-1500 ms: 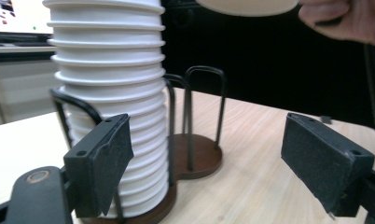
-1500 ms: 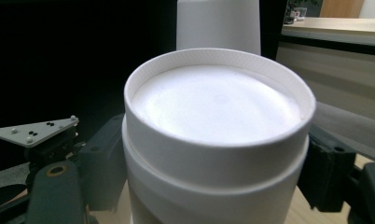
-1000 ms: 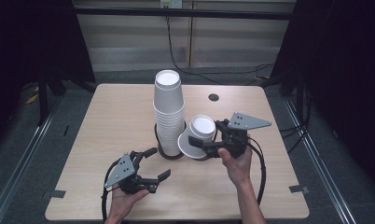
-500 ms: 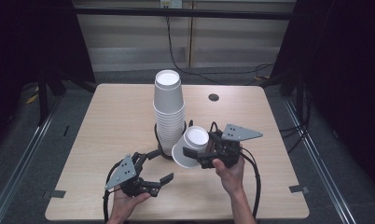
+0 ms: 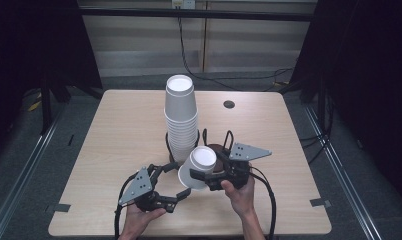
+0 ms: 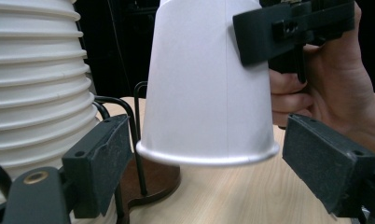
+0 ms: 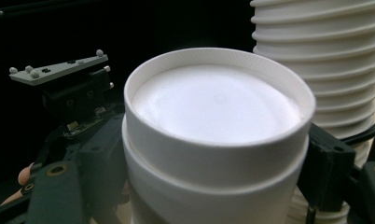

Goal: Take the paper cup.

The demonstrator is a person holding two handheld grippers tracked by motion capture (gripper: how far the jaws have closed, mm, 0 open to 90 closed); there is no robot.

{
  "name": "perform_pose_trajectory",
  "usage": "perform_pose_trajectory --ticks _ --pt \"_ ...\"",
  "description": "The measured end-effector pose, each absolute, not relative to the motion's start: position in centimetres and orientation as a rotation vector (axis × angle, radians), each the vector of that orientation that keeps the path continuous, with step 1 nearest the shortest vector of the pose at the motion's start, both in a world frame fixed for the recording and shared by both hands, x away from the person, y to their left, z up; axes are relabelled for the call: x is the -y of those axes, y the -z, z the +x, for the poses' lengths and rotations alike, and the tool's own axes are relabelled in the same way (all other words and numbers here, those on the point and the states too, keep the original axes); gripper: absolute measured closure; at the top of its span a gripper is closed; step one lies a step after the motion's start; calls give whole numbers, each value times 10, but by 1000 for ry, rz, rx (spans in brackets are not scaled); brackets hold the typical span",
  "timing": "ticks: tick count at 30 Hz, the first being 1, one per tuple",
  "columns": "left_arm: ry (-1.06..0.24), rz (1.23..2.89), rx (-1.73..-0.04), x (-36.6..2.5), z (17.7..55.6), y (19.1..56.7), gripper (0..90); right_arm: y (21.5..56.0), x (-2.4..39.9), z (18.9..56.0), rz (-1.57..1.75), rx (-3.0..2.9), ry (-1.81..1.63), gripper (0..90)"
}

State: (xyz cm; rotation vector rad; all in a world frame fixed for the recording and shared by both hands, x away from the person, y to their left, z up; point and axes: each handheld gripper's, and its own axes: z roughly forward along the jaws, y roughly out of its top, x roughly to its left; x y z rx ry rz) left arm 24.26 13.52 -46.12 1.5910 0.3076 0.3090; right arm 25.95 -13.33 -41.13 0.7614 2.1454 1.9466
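Note:
A tall stack of upside-down white paper cups (image 5: 180, 117) stands mid-table. My right gripper (image 5: 203, 174) is shut on a single upside-down paper cup (image 5: 200, 165) and holds it tilted, just in front of the stack and above the tabletop. In the right gripper view the cup's base (image 7: 216, 102) faces the camera between the black jaws, with the stack (image 7: 325, 60) behind. My left gripper (image 5: 175, 181) is open, its pads (image 6: 101, 158) standing either side of the cup's rim (image 6: 206, 156) with gaps on both sides.
A black wire holder on a brown base (image 6: 153, 179) sits by the foot of the stack (image 6: 36, 93). A small dark round spot (image 5: 229, 104) lies at the far right of the wooden table (image 5: 114, 135). Cables trail from both grippers.
My right gripper has carried the cup left and down, tilting it, until its rim sits between the left gripper's jaws. The left gripper has barely moved.

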Motion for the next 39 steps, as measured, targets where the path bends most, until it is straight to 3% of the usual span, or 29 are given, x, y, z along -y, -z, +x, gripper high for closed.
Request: perform_pose_trajectory --ticks 21,36,39 --pt "-251 1604 -318 -117 254 474 90 425 113 259 732 -2195 -1985 223" --pt "-258 1595 -312 -121 253 475 163 425 107 260 697 -2201 -1990 189" --pt "-255 1619 -310 -122 253 476 166 424 107 259 690 -2199 -1982 139"
